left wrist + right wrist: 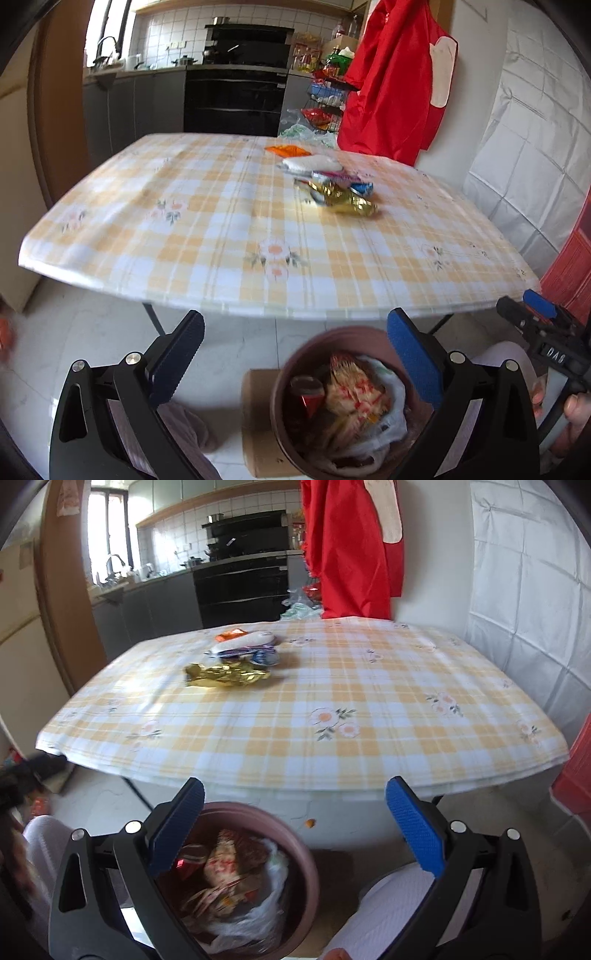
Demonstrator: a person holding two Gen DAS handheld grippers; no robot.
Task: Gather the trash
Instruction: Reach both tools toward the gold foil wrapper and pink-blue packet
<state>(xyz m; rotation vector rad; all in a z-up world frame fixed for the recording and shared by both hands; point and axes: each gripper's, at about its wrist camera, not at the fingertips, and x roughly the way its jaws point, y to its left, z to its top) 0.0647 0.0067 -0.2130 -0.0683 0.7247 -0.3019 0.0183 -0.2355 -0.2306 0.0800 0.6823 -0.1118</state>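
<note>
A table [184, 229] with a yellow and white checked cloth is being taken as the landmark here. A small heap of trash is being seen on top of it, near the far side and well apart from the near edge. At the front of the heap a crinkly gold wrapper [343, 201] is lying flat, and just behind it, touching or nearly touching, are a blue and white wrapper [362, 189], a soft white packet [310, 162] and an orange wrapper [286, 150]. Below the near edge of the table, on the pale floor, a round brown bin [291, 365] is being kept, lined with a thin clear bag and already partly filled with wrappers. The left gripper [295, 354] is being held with its jaws wide apart and nothing between them, hanging over the bin. The right gripper [295, 834] is also being held wide and empty, just in front of the table's near edge. The gold wrapper is probably very light, thin and crackly, and a bit slippery, so it is likely being squashed easily and cannot be broken. It is best being pinched at a raised fold or a twisted end, since the flat parts are lying close to the cloth. The ribbed blue pads [413, 830] should be helping with grip. A red coat [391, 81] is hanging beyond the far side of the table.
</note>
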